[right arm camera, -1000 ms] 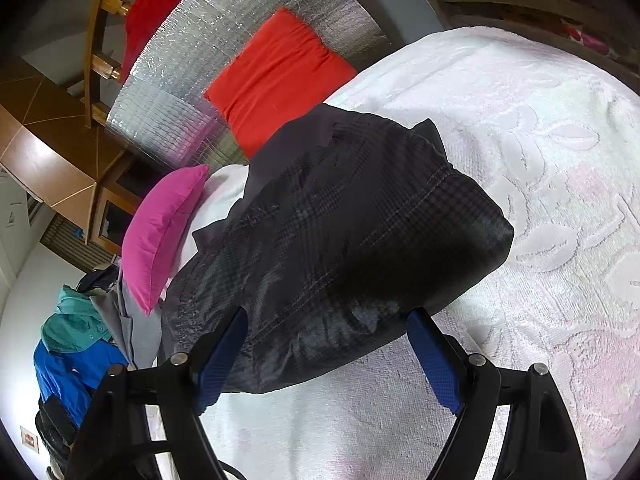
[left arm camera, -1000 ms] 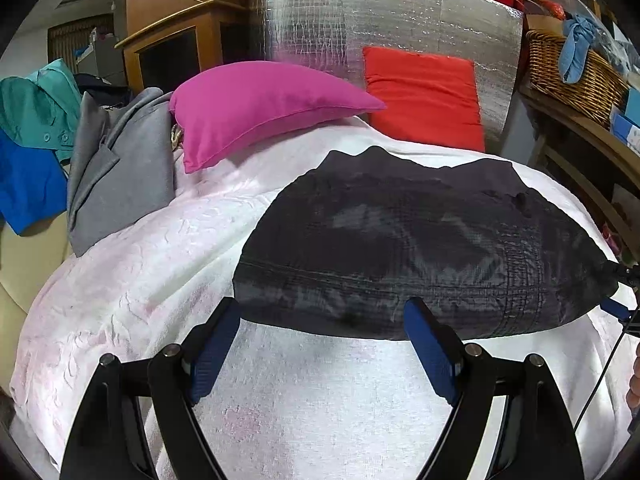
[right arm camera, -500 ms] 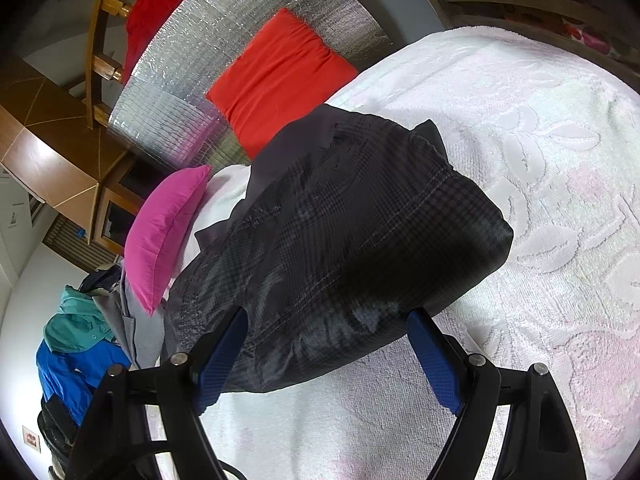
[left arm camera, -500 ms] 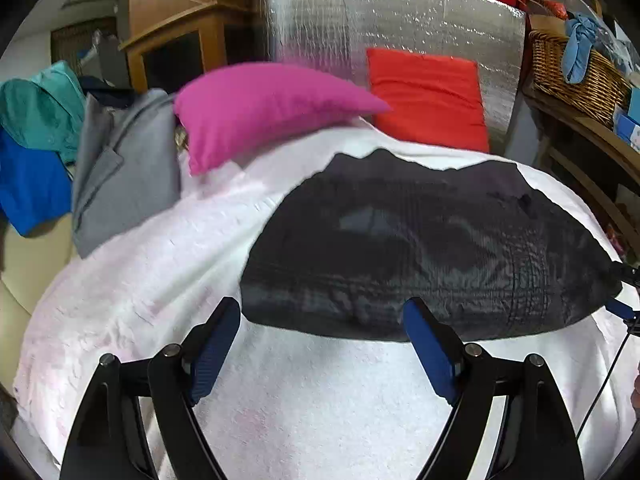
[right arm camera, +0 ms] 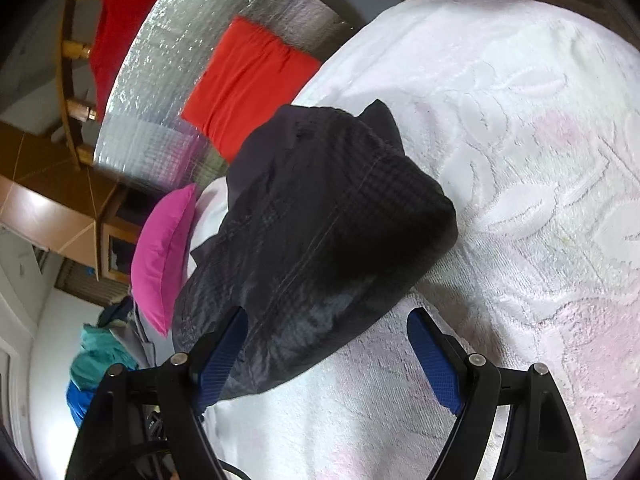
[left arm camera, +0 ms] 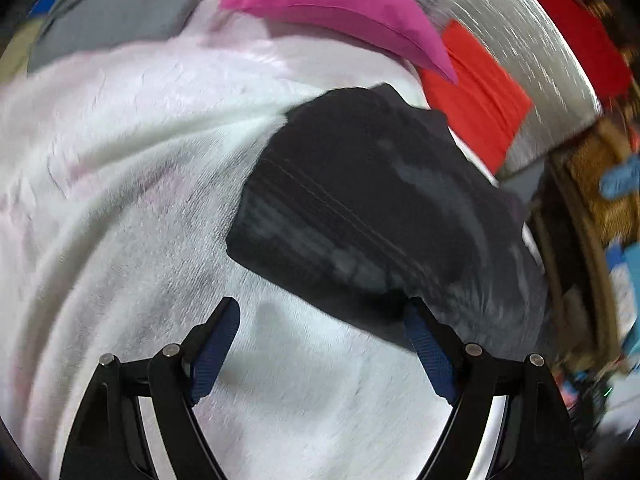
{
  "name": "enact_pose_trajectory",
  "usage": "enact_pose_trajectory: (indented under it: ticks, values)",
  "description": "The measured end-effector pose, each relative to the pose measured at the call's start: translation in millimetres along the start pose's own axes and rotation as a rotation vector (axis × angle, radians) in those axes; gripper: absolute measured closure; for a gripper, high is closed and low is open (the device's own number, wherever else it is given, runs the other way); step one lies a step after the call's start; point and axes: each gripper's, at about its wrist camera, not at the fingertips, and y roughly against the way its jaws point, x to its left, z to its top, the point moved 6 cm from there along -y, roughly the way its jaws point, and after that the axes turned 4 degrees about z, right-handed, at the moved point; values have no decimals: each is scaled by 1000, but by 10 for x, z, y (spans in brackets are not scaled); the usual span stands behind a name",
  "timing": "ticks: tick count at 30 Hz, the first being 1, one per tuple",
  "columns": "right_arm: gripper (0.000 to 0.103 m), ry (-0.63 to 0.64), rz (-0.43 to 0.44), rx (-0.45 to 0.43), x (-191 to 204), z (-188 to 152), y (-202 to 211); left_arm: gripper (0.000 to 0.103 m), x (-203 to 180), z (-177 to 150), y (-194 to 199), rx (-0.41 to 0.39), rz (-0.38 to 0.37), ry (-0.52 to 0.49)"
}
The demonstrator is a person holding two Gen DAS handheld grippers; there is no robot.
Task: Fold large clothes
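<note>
A folded black checked garment (left arm camera: 372, 216) lies on the white embossed bedspread (left arm camera: 132, 184). My left gripper (left arm camera: 320, 340) is open and empty, just short of the garment's near edge; its right finger (left arm camera: 428, 352) is at that edge. The view is blurred and tilted. In the right wrist view the same garment (right arm camera: 320, 236) lies ahead on the bedspread (right arm camera: 540, 184). My right gripper (right arm camera: 328, 344) is open and empty, its left finger (right arm camera: 220, 356) over the garment's near edge.
A pink pillow (left arm camera: 340, 4) and a red cushion (left arm camera: 476, 92) lean at the head of the bed by a silver foil panel (right arm camera: 176, 92). Grey clothing (left arm camera: 120, 4) lies at the far left. A wicker basket (left arm camera: 600, 184) stands at the right.
My left gripper has swung and rolled quickly, so its view is tilted and blurred, and it is closer to the garment's left end. The right gripper has barely moved. The garment lies as before.
</note>
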Motion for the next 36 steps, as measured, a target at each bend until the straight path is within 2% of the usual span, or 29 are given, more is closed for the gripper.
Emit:
enact_pose_trajectory:
  ticks: [5, 11, 14, 17, 18, 19, 20, 22, 24, 29, 32, 36]
  values:
    - [18, -46, -5, -14, -86, 75, -164, 19, 89, 139, -174, 1, -119, 138]
    - [18, -73, -10, -49, -200, 186, -373, 19, 96, 245, -293, -26, -167, 196]
    - [18, -89, -1, -96, -208, 255, -436, 19, 80, 245, -326, -31, -195, 231]
    - [19, -61, -15, -119, -181, 301, -514, 20, 60, 273, -368, -35, -221, 252]
    - [20, -37, -33, -128, -156, 315, -531, 23, 70, 288, -383, -38, -223, 259]
    - [29, -20, -52, -133, -137, 328, -549, 32, 68, 291, -406, -41, -221, 265]
    - [41, 5, -76, -138, -118, 334, -569, 36, 76, 305, -424, -44, -218, 275]
    - [48, 26, -87, -148, -85, 338, -559, 52, 79, 322, -438, -47, -218, 288]
    - [59, 63, -98, -159, -13, 330, -519, 58, 60, 324, -414, -50, -205, 272]
    - [67, 127, -105, -176, 164, 280, -365, 66, -59, 337, -276, -95, -171, 225]
    - [67, 103, -94, -153, 127, 203, -250, 67, -35, 284, -148, -85, -176, 220]
    - [67, 99, -100, -94, 74, 11, -3, 67, 86, 29, 118, -56, -167, 189]
